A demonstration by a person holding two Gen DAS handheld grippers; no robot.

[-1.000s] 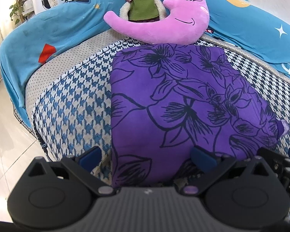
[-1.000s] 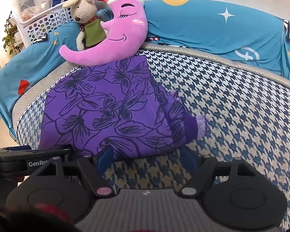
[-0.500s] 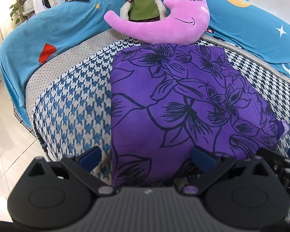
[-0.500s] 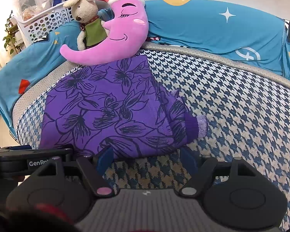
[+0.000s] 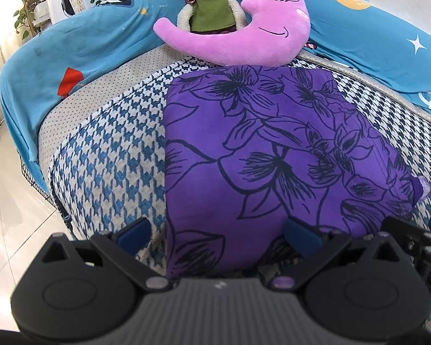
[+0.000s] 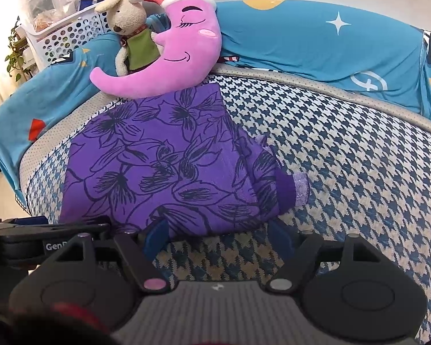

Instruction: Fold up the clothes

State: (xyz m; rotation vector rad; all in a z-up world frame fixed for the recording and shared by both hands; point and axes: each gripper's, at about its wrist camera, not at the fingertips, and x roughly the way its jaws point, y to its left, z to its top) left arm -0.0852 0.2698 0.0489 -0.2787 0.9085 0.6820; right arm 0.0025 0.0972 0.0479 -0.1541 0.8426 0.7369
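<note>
Right wrist view: both hand-held grippers [image 6: 215, 238] [image 5: 215, 233] gape empty; pinch purple garment [image 6: 163, 166] near hem squarely before folding.

White letters "GenR", rest cut off, on black body of left gripper [image 6: 51, 231], seen just left of right gripper [image 6: 218, 237] in right wrist view. No other readable text, number or label in either view.
</note>
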